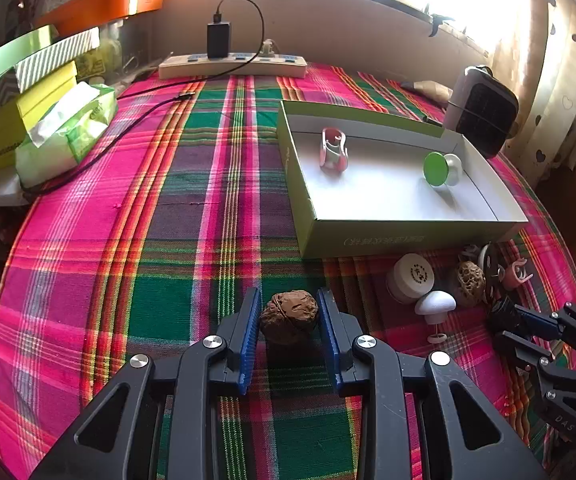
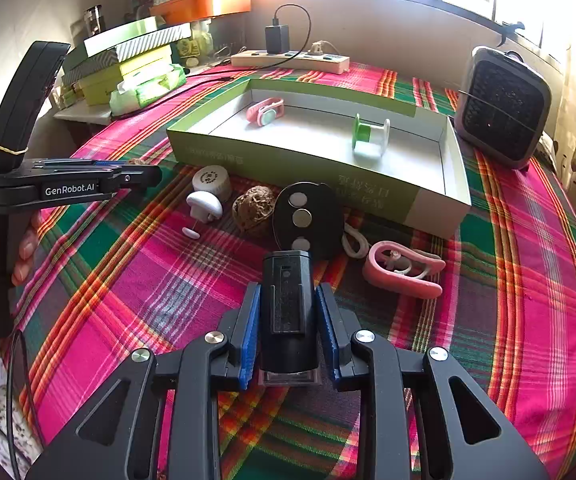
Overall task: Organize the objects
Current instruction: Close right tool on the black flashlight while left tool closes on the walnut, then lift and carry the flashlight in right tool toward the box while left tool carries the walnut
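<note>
Walnut (image 1: 289, 315) sits between my left jaws (image 1: 288, 332) on the plaid bench (image 1: 168, 240), and the blue pads have narrowed until they look to touch its sides. My right jaws (image 2: 288, 328) are likewise narrow and closed on a black cylinder (image 2: 286, 300), its long axis running toward 12 o'clock, far end pointing at the black disc (image 2: 307, 216). The walnut's long axis lies roughly 9-to-3, across the jaws. I judge this the grasping step for both pieces. Next I would lift each clear and carry it to the green tray (image 1: 387, 232), which lies at 1 o'clock from the walnut and already holds a pink clip (image 1: 332, 150) and a green spool (image 1: 441, 168), clearing its near wall before release.
</note>
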### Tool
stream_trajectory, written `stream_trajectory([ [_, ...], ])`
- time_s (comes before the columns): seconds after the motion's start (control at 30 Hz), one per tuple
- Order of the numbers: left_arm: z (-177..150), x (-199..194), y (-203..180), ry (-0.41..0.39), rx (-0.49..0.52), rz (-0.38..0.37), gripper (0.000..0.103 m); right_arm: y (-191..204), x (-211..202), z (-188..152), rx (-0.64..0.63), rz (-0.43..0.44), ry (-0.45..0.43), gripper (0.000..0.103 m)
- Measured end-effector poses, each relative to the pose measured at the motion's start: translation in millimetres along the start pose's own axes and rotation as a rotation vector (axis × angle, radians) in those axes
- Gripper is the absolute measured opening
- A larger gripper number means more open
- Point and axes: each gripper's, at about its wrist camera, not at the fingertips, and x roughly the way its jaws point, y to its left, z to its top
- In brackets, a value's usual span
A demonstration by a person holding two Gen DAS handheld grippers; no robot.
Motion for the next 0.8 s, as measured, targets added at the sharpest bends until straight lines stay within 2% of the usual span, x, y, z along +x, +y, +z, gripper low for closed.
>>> stream_trajectory([
  [0.8,0.0,-3.6,1.3,-0.005,0.006,-0.001,0.026,-3.6,-3.6,0.8,0.036,0.016,-0.004,0.029],
])
